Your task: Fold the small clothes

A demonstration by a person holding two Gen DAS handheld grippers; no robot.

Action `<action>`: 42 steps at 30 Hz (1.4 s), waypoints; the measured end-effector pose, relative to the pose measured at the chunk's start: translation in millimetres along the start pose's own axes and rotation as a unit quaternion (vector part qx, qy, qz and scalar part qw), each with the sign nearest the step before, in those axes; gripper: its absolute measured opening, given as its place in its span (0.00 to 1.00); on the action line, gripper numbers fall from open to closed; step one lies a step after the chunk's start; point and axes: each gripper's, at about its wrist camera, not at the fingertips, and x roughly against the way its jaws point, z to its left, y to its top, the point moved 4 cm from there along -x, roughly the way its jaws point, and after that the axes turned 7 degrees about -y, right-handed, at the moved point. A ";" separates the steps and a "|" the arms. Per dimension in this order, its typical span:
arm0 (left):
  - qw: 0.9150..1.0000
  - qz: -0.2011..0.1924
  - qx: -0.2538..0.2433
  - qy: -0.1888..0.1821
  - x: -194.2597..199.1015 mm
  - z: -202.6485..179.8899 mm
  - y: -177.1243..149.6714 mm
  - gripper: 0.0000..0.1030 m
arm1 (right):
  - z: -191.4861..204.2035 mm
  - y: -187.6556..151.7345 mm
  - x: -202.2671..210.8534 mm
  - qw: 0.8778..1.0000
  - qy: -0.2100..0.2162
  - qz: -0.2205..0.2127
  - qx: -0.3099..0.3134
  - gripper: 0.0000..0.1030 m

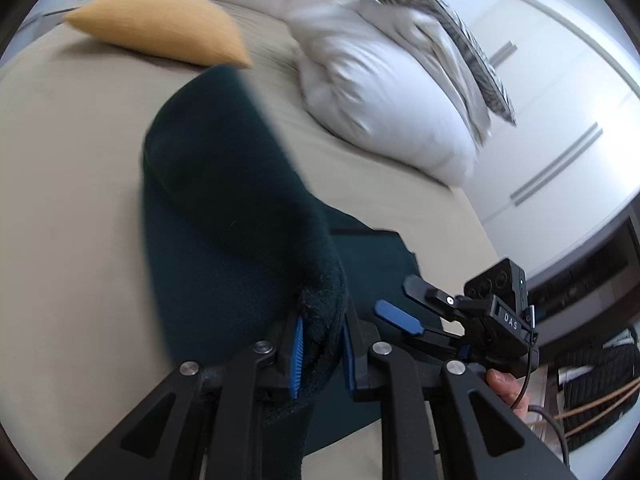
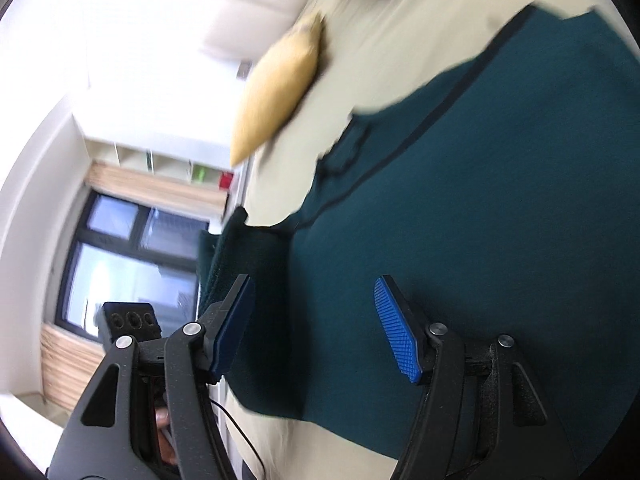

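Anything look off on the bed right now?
Nothing damaged or spilled. The dark green garment is half lifted, bunched in the left gripper, the rest flat on the beige bed. The right gripper hovers open.

We see a dark teal garment (image 1: 224, 200) with a darker seam line, on a beige bed sheet (image 1: 60, 160). Mustard yellow cushion (image 1: 160, 26) upper left, white pillow (image 1: 384, 108) upper right, black-and-white striped pillow (image 1: 440, 12) behind. Blue ribbed pads (image 2: 396, 336), black gripper frames.
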 end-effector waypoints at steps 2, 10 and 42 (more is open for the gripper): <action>1.000 0.027 -0.004 -0.014 -42.0 -13.1 -10.8 0.17 | -18.9 9.2 13.2 1.000 0.001 -0.009 -0.015 0.60; 0.999 0.035 0.009 -0.037 -68.7 -26.0 -41.6 0.49 | -57.9 16.9 24.0 0.999 0.018 0.007 -0.042 0.54; 0.952 0.120 -0.270 -0.081 -49.7 -70.2 -175.2 0.61 | -33.4 13.5 -18.1 0.990 -0.029 0.137 -0.033 0.55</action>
